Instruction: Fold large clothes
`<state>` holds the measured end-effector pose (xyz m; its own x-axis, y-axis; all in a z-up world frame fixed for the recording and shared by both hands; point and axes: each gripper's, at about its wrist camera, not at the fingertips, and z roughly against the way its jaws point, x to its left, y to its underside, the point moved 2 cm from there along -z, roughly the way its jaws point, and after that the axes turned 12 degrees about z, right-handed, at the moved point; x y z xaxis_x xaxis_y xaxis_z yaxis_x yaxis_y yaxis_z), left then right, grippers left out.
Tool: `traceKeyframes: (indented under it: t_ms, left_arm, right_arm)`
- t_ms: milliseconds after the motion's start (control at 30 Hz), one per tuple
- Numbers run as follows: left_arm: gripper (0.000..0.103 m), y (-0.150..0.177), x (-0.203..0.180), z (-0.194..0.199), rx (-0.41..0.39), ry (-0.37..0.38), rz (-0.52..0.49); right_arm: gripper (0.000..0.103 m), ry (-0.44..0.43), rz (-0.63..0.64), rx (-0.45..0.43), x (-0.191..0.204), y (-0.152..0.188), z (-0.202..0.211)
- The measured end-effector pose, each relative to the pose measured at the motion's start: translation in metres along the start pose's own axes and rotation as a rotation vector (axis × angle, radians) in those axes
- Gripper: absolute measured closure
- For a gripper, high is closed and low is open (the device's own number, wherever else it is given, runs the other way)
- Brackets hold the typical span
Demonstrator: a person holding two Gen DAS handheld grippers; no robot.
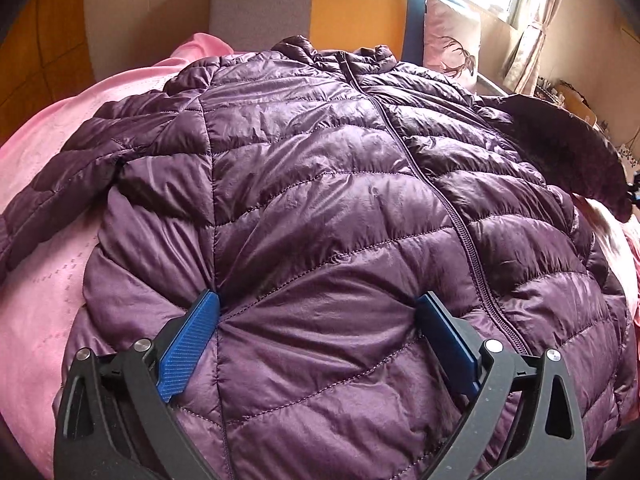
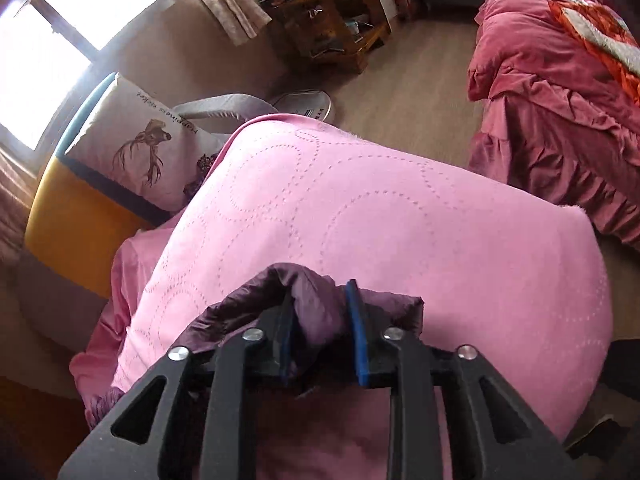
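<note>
Meanwhile left tongs (image 1: 318,316) stand spread over the purple jacket (image 1: 320,184); right tongs (image 2: 320,320) pinch its fabric.

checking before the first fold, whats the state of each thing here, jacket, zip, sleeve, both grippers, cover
jacket: spread flat, front up
zip: closed up to the collar
sleeve: lying out to the side, unfolded
left gripper: open wide, fingers resting on the jacket front
right gripper: closed on a bunch of purple jacket fabric
pink cover: smooth under the jacket
</note>
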<state>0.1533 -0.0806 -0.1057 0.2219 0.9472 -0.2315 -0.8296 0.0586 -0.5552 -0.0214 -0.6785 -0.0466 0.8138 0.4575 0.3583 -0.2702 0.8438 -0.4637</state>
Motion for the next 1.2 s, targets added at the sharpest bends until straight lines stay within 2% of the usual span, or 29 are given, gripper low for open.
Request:
traceKeyframes:
  t_ms: [67, 133, 200, 267, 400, 500, 567, 667, 733, 767, 833, 867, 933, 1033, 1100, 1200]
  left_arm:
    - [0.005, 0.000, 0.000, 0.000, 0.000, 0.000, 0.000]
    - [0.005, 0.000, 0.000, 0.000, 0.000, 0.000, -0.001]
    - [0.004, 0.000, 0.000, -0.001, 0.001, -0.001, -0.002]
    - [0.004, 0.000, 0.000, -0.001, 0.000, -0.002, -0.002]
    - [0.004, -0.001, 0.000, -0.001, 0.003, -0.006, 0.000]
    - [0.004, 0.000, 0.000, -0.001, 0.002, -0.011, -0.002]
    - [0.004, 0.000, -0.001, -0.001, 0.003, -0.016, -0.003]
    - [0.004, 0.000, -0.001, -0.002, 0.003, -0.018, -0.003]
    - [0.004, 0.000, -0.002, -0.002, 0.000, -0.022, -0.001]
    - [0.004, 0.000, -0.002, -0.002, -0.001, -0.025, 0.000]
    - [0.004, 0.000, -0.002, -0.002, -0.003, -0.029, -0.002]
    - [0.004, 0.000, -0.002, -0.002, -0.004, -0.030, -0.001]
    - [0.004, 0.001, -0.002, -0.002, -0.007, -0.031, 0.000]
    - [0.003, 0.001, -0.003, -0.003, -0.009, -0.035, 0.001]
    - [0.003, 0.001, -0.004, -0.004, -0.010, -0.040, -0.002]
    - [0.003, 0.001, -0.004, -0.005, -0.011, -0.040, -0.005]
  right_arm:
    - [0.036, -0.021, -0.063, -0.078, -0.009, -0.008, 0.009]
    - [0.019, -0.054, -0.119, -0.163, -0.021, -0.007, 0.027]
    - [0.019, -0.078, -0.092, -0.201, -0.026, 0.001, 0.039]
    - [0.023, -0.076, -0.025, -0.172, -0.023, 0.018, 0.037]
    - [0.021, -0.209, 0.001, -0.176, -0.023, 0.066, 0.039]
    - [0.021, -0.213, 0.045, -0.117, -0.011, 0.083, 0.017]
    - [0.021, -0.186, 0.033, -0.086, -0.007, 0.077, -0.005]
    - [0.021, -0.132, -0.044, -0.058, -0.006, 0.045, -0.036]
    - [0.021, -0.026, -0.055, -0.026, 0.000, 0.017, -0.053]
    - [0.023, -0.004, -0.046, -0.020, 0.005, 0.003, -0.058]
    - [0.022, 0.074, -0.007, -0.047, 0.014, -0.021, -0.056]
    - [0.018, 0.073, -0.009, -0.071, 0.014, -0.027, -0.052]
    - [0.017, -0.009, -0.064, -0.090, 0.008, -0.027, -0.046]
    - [0.018, -0.113, -0.052, -0.055, 0.006, -0.010, -0.051]
    - [0.022, -0.146, -0.019, -0.009, 0.015, 0.002, -0.065]
    - [0.038, -0.104, 0.002, 0.027, 0.028, 0.011, -0.088]
